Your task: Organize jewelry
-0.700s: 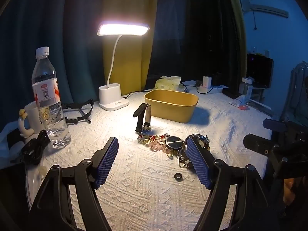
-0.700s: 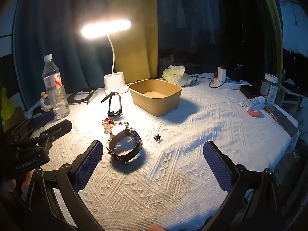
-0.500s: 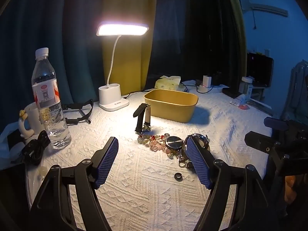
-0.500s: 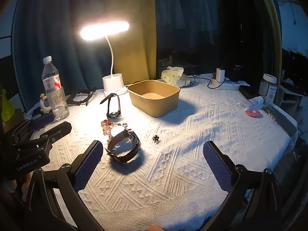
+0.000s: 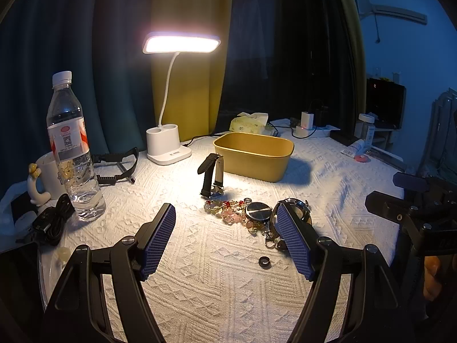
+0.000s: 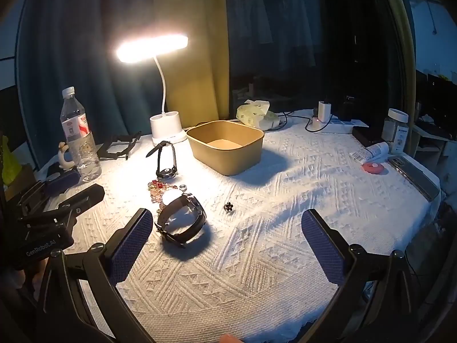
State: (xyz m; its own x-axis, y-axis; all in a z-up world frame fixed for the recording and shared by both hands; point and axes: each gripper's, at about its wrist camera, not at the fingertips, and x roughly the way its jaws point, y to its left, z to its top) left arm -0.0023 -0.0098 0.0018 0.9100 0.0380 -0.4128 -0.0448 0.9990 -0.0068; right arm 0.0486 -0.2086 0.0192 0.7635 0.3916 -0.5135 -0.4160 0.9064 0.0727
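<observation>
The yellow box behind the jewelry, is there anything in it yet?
No, the right wrist view looks down into the yellow box and shows only its bare floor, while the jewelry pile lies on the tablecloth.

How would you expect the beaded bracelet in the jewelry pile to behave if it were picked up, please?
The beaded bracelet would probably go floppy and dangle, being small linked beads. It lies against the round pendant, so it may snag or drag neighbours. Likely light.

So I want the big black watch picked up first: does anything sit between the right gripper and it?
Nothing visible does. The right gripper is open, and only bare tablecloth lies between it and the watch.
</observation>
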